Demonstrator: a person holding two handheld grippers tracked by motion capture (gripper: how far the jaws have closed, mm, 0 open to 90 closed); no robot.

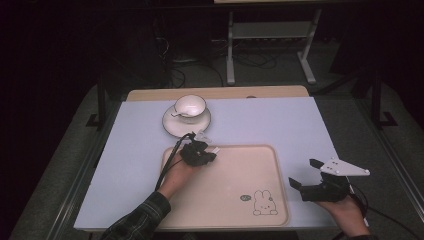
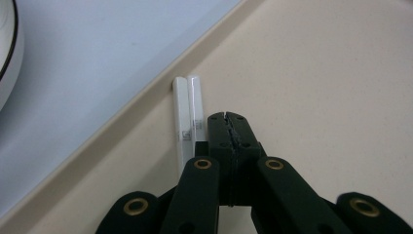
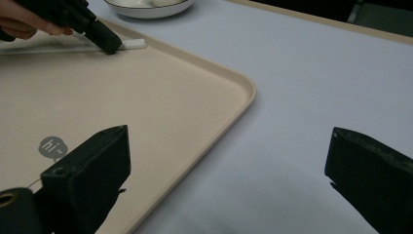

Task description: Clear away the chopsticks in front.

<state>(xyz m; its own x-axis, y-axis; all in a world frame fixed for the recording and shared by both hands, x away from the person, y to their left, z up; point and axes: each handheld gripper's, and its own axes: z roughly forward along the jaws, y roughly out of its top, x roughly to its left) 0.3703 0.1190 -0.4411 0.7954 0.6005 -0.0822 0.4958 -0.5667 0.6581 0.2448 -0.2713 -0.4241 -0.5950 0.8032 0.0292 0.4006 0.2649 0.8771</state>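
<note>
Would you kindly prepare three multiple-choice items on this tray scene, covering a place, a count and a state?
1. Where do the white sticks lie?
A. inside the tray, along its far rim
B. in the cup
C. on the floor

2. How many white sticks lie side by side?
A. two
B. four
C. six

3. How does the left claw stand?
A. wide open
B. shut, empty
C. shut on the saucer

Answers:
1. A, as the left gripper view shows them against the rim.
2. A, since two rounded ends show.
3. B, because its jaws meet beside the sticks.
</note>
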